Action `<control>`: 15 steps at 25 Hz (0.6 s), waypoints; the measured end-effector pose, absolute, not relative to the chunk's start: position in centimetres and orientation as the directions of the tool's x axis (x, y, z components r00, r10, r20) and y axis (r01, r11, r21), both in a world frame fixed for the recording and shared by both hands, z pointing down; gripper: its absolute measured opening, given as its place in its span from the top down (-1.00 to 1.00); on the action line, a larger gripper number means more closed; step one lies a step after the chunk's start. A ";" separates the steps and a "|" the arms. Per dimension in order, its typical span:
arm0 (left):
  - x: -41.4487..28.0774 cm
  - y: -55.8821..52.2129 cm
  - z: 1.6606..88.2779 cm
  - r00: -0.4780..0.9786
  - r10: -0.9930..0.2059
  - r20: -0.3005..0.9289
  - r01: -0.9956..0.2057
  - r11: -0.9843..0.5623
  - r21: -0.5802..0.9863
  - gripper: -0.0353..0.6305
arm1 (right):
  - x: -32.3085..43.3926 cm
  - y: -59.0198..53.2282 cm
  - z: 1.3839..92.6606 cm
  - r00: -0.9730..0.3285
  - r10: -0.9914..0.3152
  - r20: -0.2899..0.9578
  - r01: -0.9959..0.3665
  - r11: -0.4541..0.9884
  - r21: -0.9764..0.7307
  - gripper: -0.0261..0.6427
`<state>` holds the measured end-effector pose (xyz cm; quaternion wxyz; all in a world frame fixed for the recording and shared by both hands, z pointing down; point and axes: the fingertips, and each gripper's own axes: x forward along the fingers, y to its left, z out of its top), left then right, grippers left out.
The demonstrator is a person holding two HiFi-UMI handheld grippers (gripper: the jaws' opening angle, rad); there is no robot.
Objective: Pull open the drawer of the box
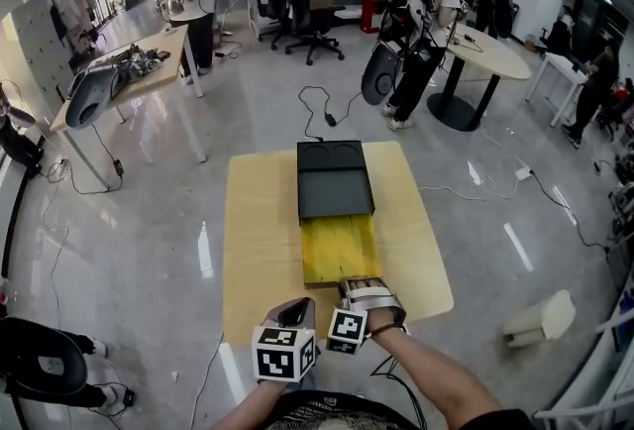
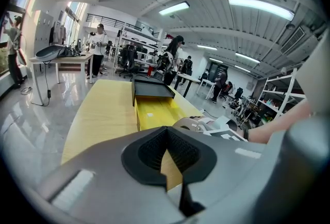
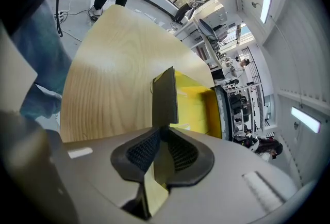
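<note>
**Drawer well out of its box, right gripper on the front panel**

The right gripper [image 3: 161,132] pinches the dark front panel [image 3: 165,99] of the yellow drawer [image 1: 339,245], its pads pressing on either face of the panel, which stands edge-on between them. Ahead of the jaws the drawer runs away to the dark box [image 1: 334,178], which sits at the far end of the pale wooden table [image 1: 260,220]. The left gripper [image 1: 297,307] hangs just beside the right one, on its left. Its jaws are pressed together on nothing, with bare tabletop showing beneath them.

The pull looks far along: about as much drawer lies in the open as the box is deep, so the task appears nearly done. The next move calls for a short, straight draw back along the drawer's own line, or simply a release, with the panel kept square so the drawer does not bind in the box.

Room is tight behind the grippers. The table's near edge lies close behind them, and the person's body is just beyond it. A long pull could bring the drawer clear of the box, or its front out over the edge. To either side of the right gripper the tabletop is bare and open, and nothing stands between the jaws and the box.
</note>
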<state>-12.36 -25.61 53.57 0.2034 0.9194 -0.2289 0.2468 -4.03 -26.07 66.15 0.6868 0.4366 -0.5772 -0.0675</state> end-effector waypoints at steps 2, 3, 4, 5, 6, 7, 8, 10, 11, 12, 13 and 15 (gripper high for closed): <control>-11.9 -24.6 53.4 0.772 -0.322 0.547 -0.523 -0.812 0.259 0.86 | -3.7 -25.0 66.1 0.323 -0.595 0.736 -0.413 0.611 0.675 0.75; -11.6 -24.3 53.5 0.772 -0.323 0.548 -0.523 -0.812 0.258 0.85 | -3.4 -24.7 66.1 0.323 -0.594 0.736 -0.413 0.612 0.675 0.75; -11.4 -24.1 53.6 0.772 -0.323 0.548 -0.523 -0.812 0.258 0.85 | -3.3 -24.6 66.2 0.323 -0.594 0.736 -0.413 0.612 0.675 0.75; -11.4 -23.9 53.7 0.772 -0.323 0.548 -0.523 -0.813 0.258 0.85 | -3.3 -24.5 66.2 0.323 -0.594 0.737 -0.413 0.612 0.675 0.75; -11.5 -23.6 53.6 0.772 -0.323 0.547 -0.523 -0.813 0.257 0.85 | -3.5 -24.2 66.1 0.322 -0.594 0.738 -0.415 0.612 0.673 0.75; -11.6 -23.1 53.5 0.772 -0.325 0.547 -0.523 -0.813 0.256 0.86 | -3.7 -23.7 65.9 0.318 -0.595 0.738 -0.421 0.609 0.672 0.75; -11.7 -22.3 53.4 0.771 -0.326 0.547 -0.525 -0.813 0.254 0.86 | -3.9 -23.0 65.8 0.312 -0.598 0.738 -0.431 0.604 0.671 0.75; -11.7 -20.7 53.2 0.769 -0.331 0.548 -0.528 -0.811 0.251 0.85 | -4.1 -21.2 65.7 0.304 -0.603 0.738 -0.436 0.600 0.670 0.75; -11.8 -20.3 53.1 0.768 -0.332 0.548 -0.529 -0.811 0.250 0.85 | -4.2 -20.5 65.8 0.307 -0.601 0.738 -0.425 0.608 0.671 0.75; -11.9 -20.2 53.1 0.768 -0.333 0.548 -0.530 -0.810 0.250 0.86 | -4.3 -20.2 65.8 0.311 -0.598 0.739 -0.413 0.615 0.671 0.75; -12.2 -20.3 53.0 0.767 -0.334 0.548 -0.531 -0.810 0.250 0.85 | -4.5 -20.1 65.8 0.314 -0.595 0.740 -0.407 0.620 0.671 0.75; -12.7 -20.3 52.6 0.766 -0.335 0.550 -0.532 -0.809 0.249 0.86 | -4.9 -20.0 65.5 0.319 -0.590 0.741 -0.406 0.621 0.670 0.75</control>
